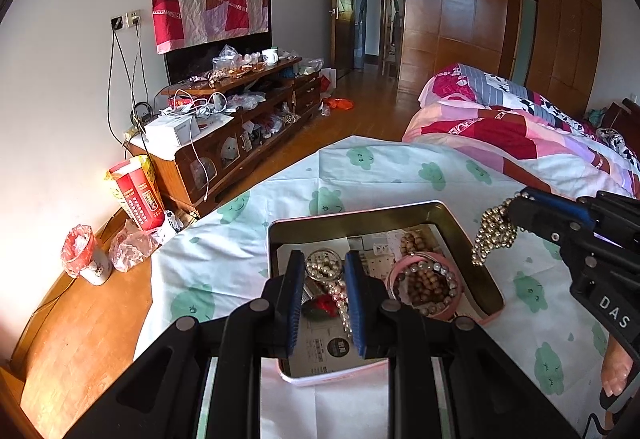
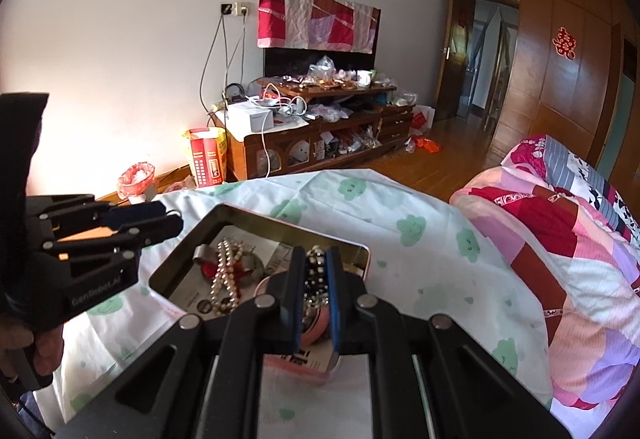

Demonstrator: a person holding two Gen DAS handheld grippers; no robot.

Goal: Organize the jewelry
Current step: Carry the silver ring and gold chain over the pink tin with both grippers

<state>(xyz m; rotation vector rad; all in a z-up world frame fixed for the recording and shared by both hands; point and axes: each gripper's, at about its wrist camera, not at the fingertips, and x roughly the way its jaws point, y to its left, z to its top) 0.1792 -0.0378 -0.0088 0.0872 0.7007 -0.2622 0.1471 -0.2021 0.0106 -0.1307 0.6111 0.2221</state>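
Observation:
A pink tin tray lies on a cloth-covered table. It holds a pearl necklace, a red ornament, wooden beads and a pink round box of bead bracelets. My left gripper hangs open above the pearls, with nothing in it. My right gripper is shut on a gold bead chain, which it holds up over the tray's right rim; the chain shows between its pads. The tray also shows in the right wrist view.
The table wears a white cloth with green clouds. A bed with a patchwork quilt lies to the right. A cluttered wooden TV cabinet stands along the far wall. A red box and a small bin stand at left.

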